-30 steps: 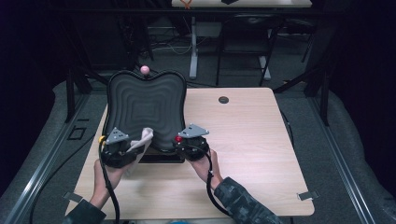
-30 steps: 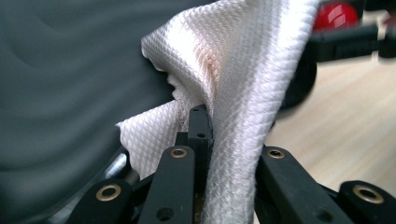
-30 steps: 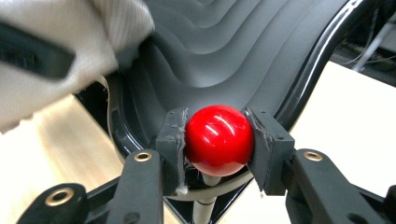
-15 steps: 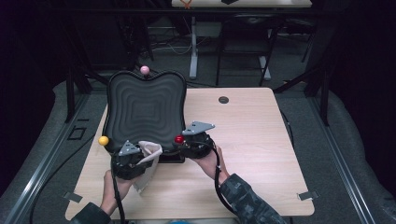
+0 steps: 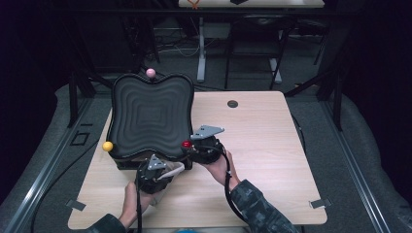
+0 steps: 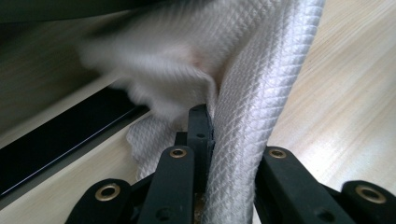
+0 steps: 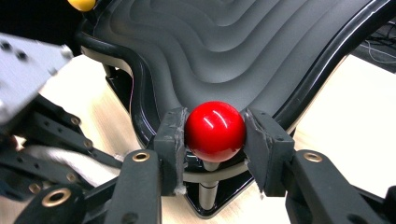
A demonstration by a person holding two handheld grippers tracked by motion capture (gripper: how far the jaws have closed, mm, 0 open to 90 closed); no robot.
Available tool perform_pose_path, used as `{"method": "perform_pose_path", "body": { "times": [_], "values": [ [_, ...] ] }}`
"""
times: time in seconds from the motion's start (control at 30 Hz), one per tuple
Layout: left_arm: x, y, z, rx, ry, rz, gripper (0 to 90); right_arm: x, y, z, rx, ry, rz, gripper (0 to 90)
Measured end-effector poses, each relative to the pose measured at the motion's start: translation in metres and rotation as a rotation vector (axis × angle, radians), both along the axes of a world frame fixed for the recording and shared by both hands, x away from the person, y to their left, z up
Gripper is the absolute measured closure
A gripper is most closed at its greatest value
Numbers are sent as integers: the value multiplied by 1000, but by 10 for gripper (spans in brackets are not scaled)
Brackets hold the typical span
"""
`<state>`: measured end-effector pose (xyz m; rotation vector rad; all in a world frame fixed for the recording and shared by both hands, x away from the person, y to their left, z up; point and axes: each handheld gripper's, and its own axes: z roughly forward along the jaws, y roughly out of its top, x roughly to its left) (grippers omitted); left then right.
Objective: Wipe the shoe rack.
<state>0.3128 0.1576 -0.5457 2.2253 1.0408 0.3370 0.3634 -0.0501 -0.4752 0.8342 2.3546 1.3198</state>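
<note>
White cloth sits pinched in the left hand-held gripper, its jaws clamped narrow on a quilted fold, at about 6 o'clock from the black rippled tray, low by the tray's near edge. The right hand-held gripper holds the red ball knob at the tray's 5 o'clock corner, one pad pressed on each side of it (the jaws have just been closing a little on the ball). That grip seems to steady or tilt the tray while the cloth works along its underside or base.

By my reading the wiping is under way: the cloth is at the near rim, while the tray's ridged top and far side show no cloth near them, so most of the surface may be left.

A yellow knob marks the tray's 8 o'clock corner and a pink one its 12 o'clock edge. The worktop is pale wood with a dark grommet at 1 o'clock; the room beyond is dim, with grey floor and desk legs.
</note>
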Motion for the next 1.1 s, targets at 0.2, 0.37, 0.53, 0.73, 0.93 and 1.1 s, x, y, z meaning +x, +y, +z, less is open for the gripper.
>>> {"method": "perform_pose_path", "body": {
  "times": [0.2,0.37,0.53,0.73,0.93,1.1],
  "values": [
    [5,-9,-3,-2,-43,11,806,0,0,-1,5,0,1,594],
    [6,-16,-2,-24,-93,29,805,0,0,-1,10,5,-2,594],
    [6,-26,-7,-26,-138,40,806,1,0,-1,11,8,-4,596],
    [10,-32,-20,-9,-87,38,810,1,0,-1,17,13,-1,596],
    [11,-33,-23,-6,-68,44,811,1,0,-1,17,15,0,597],
    [5,-32,-15,-36,-135,59,811,1,0,-1,15,14,-3,597]
  ]
}}
